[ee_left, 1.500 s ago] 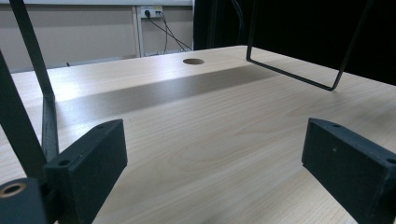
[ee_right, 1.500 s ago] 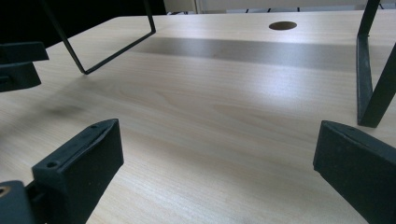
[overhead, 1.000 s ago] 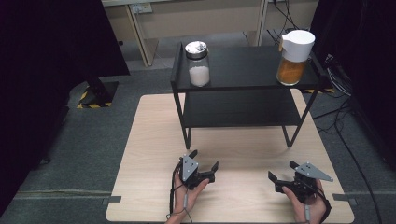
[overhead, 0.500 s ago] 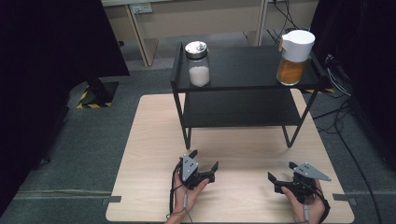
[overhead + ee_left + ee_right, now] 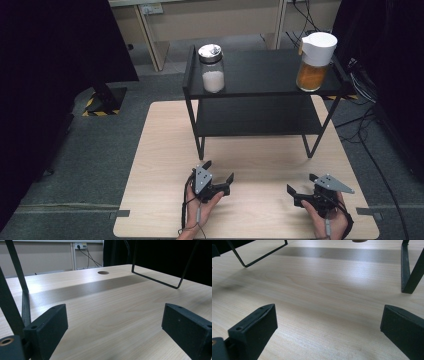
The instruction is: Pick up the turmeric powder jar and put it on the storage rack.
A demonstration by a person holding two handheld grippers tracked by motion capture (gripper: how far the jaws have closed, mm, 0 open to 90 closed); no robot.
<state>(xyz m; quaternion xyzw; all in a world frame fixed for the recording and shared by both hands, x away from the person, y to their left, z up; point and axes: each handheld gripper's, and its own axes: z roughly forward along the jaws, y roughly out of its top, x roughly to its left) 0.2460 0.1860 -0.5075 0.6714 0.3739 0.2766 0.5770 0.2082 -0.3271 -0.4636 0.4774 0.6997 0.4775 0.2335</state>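
Note:
My left gripper [image 5: 219, 171] rests low over the near part of the wooden table [image 5: 160, 150], held in a hand, its jaws wide apart and nothing between them. In the left gripper view the left gripper [image 5: 115, 322] shows bare wood between its fingers [image 5: 50, 325]. My right gripper [image 5: 301, 184] sits near the table's front right, also open and empty. The right gripper view has the right gripper [image 5: 327, 325] over bare wood too. On the black shelf [image 5: 260, 70] stand a glass jar of white powder [image 5: 213, 72] at left and a white-lidded jar of orange powder [image 5: 314, 65] at right.
The shelf's lower tier [image 5: 257, 117] and thin legs [image 5: 200, 145] stand just beyond both grippers. A shelf leg [image 5: 23, 300] rises close by at the left of the left gripper view. A round hole [image 5: 103, 272] is in the tabletop. Cables [image 5: 365, 85] lie on the floor at right.

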